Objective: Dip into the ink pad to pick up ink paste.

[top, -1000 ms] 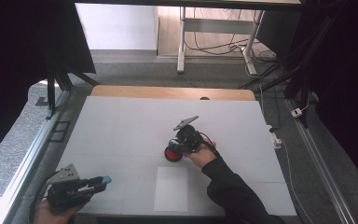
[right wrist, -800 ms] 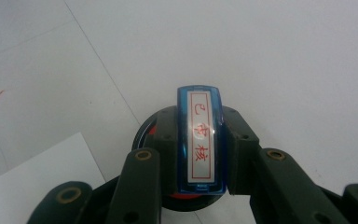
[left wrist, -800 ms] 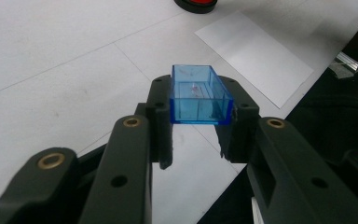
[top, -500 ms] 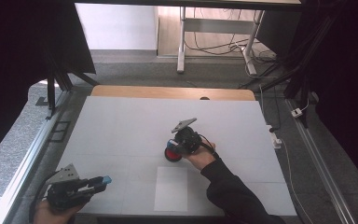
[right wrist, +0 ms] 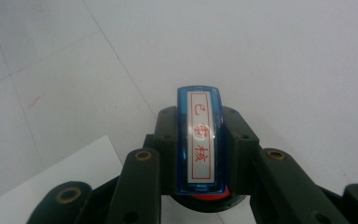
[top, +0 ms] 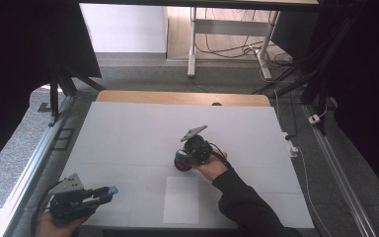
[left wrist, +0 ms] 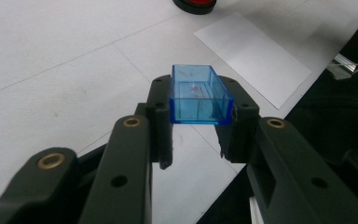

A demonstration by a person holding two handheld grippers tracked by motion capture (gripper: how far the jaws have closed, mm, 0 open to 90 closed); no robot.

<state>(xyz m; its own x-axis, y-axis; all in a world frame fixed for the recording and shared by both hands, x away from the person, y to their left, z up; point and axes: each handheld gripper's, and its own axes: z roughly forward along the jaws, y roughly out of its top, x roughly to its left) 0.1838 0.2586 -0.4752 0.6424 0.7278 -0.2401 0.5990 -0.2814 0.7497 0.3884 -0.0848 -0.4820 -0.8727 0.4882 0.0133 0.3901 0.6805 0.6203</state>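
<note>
Two grippers: left (left wrist: 200,135) clamps clear blue box (left wrist: 198,95); right (right wrist: 200,154) clamps glossy stamp (right wrist: 200,140).

Your left gripper (top: 109,190) sits at the table's (top: 128,138) near-left corner, jaws clamped; your right gripper (top: 181,160), mid-table, is likewise clamped, sleeved forearm (top: 242,207) trailing back.

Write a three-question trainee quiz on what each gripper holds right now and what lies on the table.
1. True or false: the left gripper is shut on a clear blue box.
2. What does the right gripper hold? A) a pen B) a blue stamp with a red-lettered label C) nothing
3. Fill in: a white sheet of ____ lies on the table near its front edge, between the two grippers.

Key: 1 true; 2 B; 3 paper.
</note>
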